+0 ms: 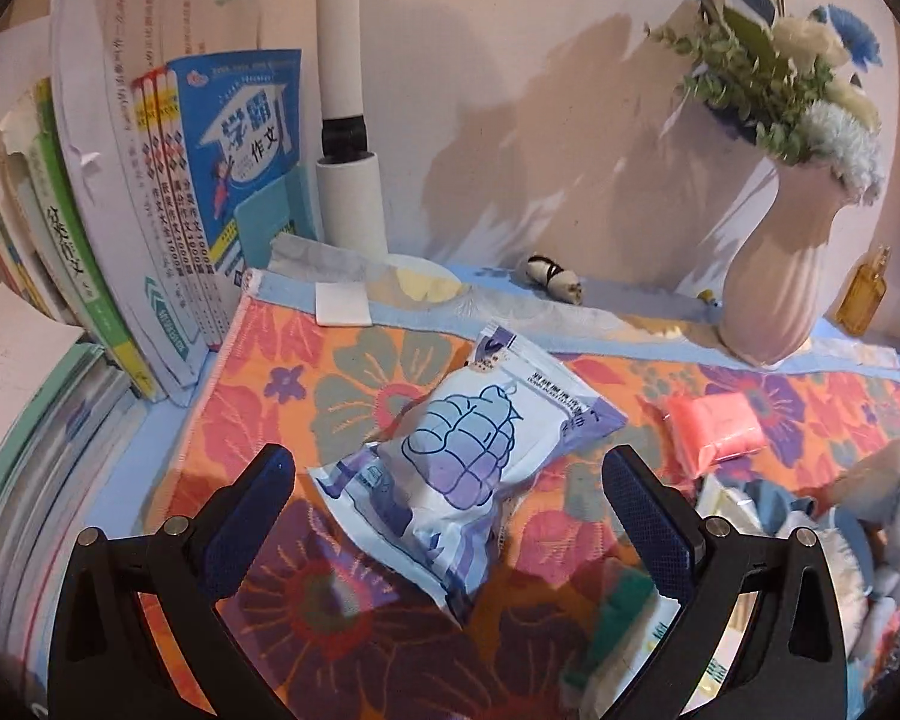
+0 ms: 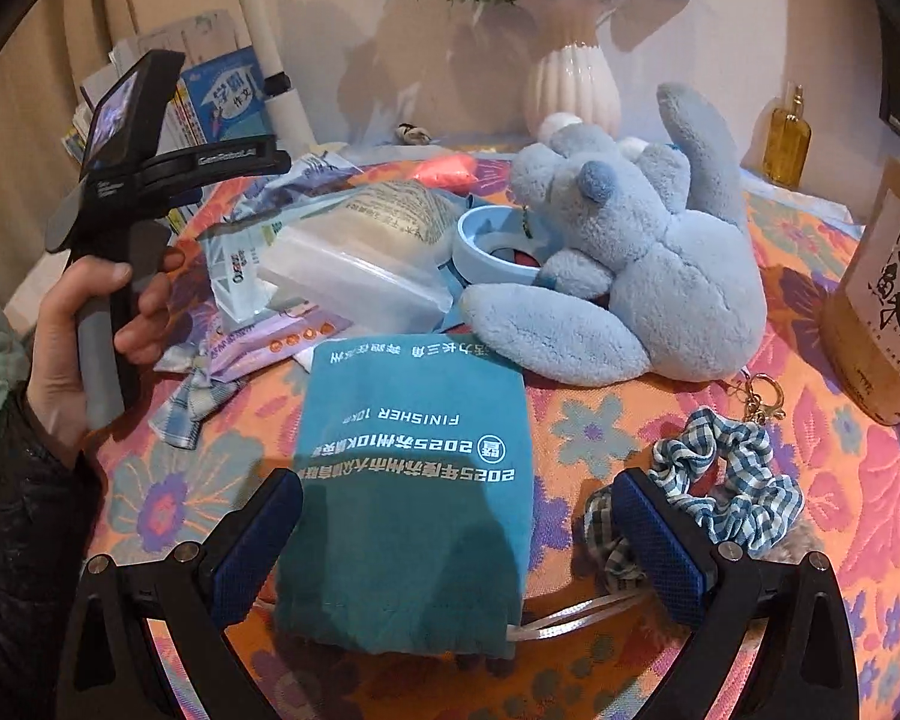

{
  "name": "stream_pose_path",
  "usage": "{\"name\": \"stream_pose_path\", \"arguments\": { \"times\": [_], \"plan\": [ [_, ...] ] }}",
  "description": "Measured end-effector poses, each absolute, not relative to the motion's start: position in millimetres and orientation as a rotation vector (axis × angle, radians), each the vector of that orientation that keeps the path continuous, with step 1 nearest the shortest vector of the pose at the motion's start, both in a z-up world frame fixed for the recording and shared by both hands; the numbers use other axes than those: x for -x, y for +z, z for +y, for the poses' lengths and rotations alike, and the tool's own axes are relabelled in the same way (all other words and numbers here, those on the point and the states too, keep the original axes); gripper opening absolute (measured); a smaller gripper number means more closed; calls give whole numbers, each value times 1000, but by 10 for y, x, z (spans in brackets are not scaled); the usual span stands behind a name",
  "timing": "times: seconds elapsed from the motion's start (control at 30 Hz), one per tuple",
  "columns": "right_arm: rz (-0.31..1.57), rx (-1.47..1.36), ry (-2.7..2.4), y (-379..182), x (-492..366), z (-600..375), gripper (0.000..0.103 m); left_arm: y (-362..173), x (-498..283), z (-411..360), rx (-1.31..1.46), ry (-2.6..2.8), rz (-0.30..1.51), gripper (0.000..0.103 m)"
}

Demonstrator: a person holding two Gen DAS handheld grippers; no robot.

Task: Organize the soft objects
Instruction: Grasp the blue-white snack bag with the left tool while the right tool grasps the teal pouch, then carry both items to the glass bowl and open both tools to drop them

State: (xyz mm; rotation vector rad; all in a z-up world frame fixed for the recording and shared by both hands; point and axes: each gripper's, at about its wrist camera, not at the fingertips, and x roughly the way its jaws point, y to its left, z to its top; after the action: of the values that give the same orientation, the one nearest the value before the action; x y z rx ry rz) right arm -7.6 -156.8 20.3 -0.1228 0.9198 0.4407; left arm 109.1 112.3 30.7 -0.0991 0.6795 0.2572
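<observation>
A teal drawstring pouch (image 2: 414, 480) printed with white lettering is seen flat on the floral cloth (image 2: 840, 516) near the tabletop's front edge, between the wide-open, empty right tongs (image 2: 459, 546). A white-and-purple sealed packet (image 1: 462, 468) lies between the open, empty left tongs (image 1: 450, 516). A white ribbed vase (image 2: 570, 90) holds flowers.

Teal drawstring pouch (image 2: 414, 480) flat on cloth (text upside down); blue plush (image 2: 636, 246) lying beyond; gingham scrunchie (image 2: 726, 480) right.
</observation>
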Motion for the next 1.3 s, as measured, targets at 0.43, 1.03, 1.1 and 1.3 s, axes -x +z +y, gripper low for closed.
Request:
{"name": "stream_pose_path", "arguments": {
  "times": [0.43, 1.03, 1.1, 1.3],
  "plan": [
    [869, 247, 387, 185, 82, -1254, 38, 91, -1305, 1152, 103, 199, 778, 50],
    [754, -150, 577, 584, 366, -1954, 21, 925, -401, 1074, 171, 109, 577, 38],
    [724, -193, 576, 708, 407, -2071, 21, 1073, -282, 968, 161, 88, 557, 38],
    [617, -230, 545, 1094, 607, -2374, 21, 1435, -82, 557, 159, -6, 499, 38]
  ]
}}
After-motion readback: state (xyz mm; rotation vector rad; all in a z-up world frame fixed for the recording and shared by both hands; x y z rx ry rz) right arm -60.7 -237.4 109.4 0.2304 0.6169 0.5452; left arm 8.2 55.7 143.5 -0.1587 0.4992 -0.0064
